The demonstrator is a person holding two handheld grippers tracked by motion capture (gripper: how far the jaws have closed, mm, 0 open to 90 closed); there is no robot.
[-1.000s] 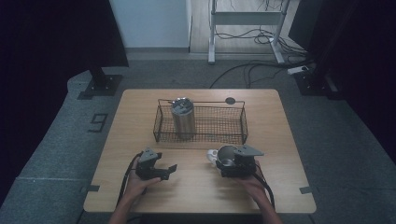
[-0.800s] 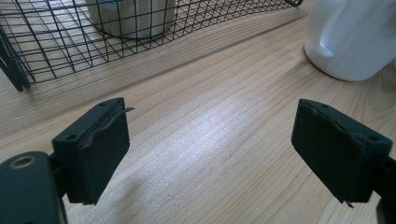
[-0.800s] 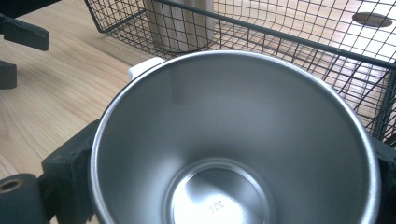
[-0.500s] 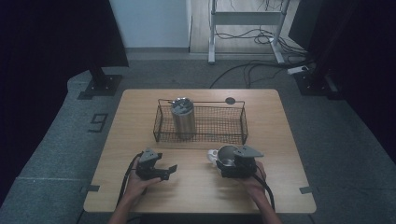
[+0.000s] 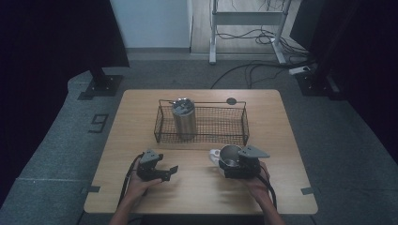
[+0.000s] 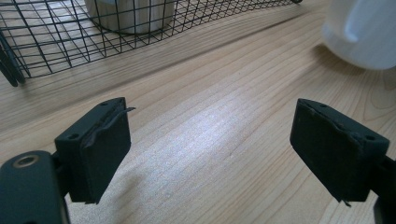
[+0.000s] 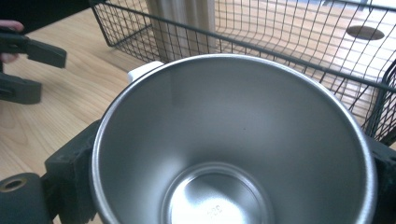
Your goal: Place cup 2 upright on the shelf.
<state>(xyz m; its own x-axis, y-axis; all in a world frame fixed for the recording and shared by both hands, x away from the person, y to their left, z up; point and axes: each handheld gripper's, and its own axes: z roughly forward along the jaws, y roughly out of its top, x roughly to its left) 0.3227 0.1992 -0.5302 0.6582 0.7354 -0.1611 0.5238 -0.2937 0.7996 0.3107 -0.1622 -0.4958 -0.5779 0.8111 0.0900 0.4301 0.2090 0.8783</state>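
Observation:
A white mug with a steel inside [image 5: 228,155] stands on the wooden table [image 5: 197,192] just in front of the wire basket [image 5: 220,125]. My right gripper [image 5: 233,163] is shut on it, one jaw on each side of its wall. In the right gripper view the mug's steel bowl [image 7: 233,140] sits between the jaws and its white handle [image 7: 144,70] points away. My left gripper [image 5: 165,171] rests at the front left, open and holding nothing. In the left gripper view the left gripper [image 6: 210,140] has bare wood between its pads, with the mug [image 6: 364,32] at the upper right.
A steel tumbler with a lid [image 5: 183,117] stands upright in the left end of the basket; the rest of the basket holds nothing. A small dark disc [image 5: 231,101] lies behind the basket. Bare wood stretches between the two grippers.

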